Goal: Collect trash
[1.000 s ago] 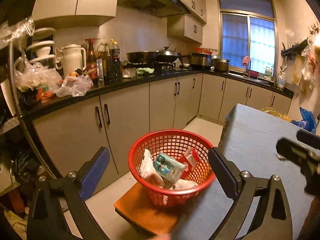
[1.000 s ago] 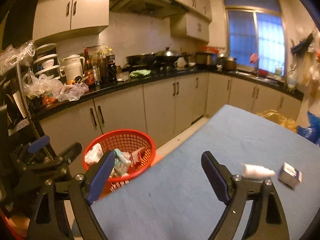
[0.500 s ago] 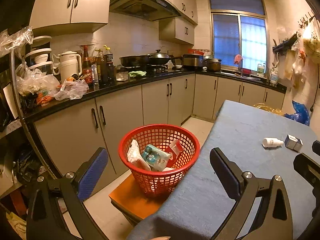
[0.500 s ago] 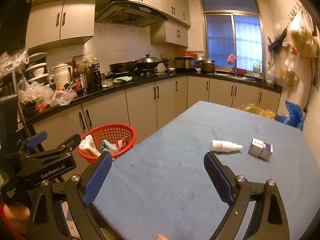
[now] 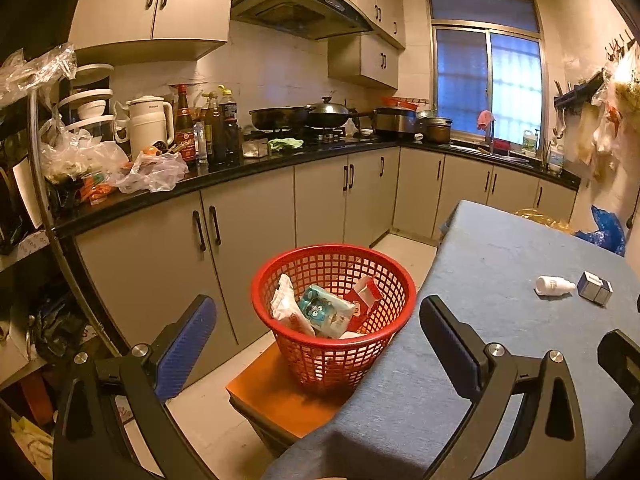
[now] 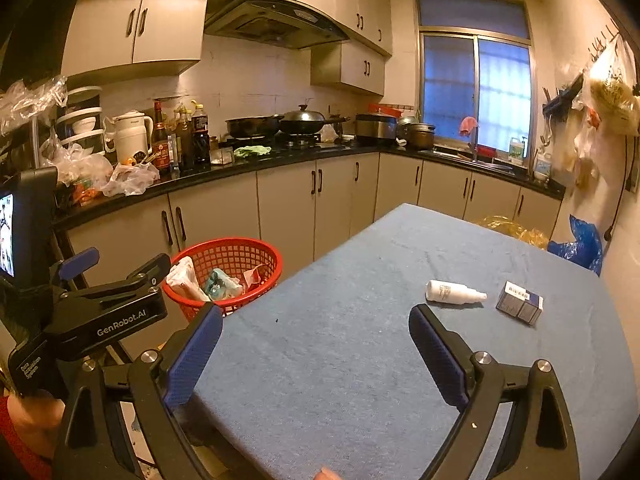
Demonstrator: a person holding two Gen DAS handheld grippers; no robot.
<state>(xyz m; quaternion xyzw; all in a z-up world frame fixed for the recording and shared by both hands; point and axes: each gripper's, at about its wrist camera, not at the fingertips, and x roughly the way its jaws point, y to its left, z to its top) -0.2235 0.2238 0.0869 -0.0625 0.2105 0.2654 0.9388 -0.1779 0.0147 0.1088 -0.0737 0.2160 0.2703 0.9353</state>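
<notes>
We see both grippers, left [image 5: 316, 344] and right [image 6: 316, 352], spread wide, gripping nothing. White bottle [image 6: 454, 292] and small box [image 6: 519, 308] lie near table's [image 6: 360, 360] right edge; red basket [image 5: 334, 312] with wrappers off its left edge.

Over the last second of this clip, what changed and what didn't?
Both tongs, left and right, drew back from the red basket and table, open and empty throughout. The white bottle and small box stayed put on the table; the basket's trash is unchanged.
</notes>
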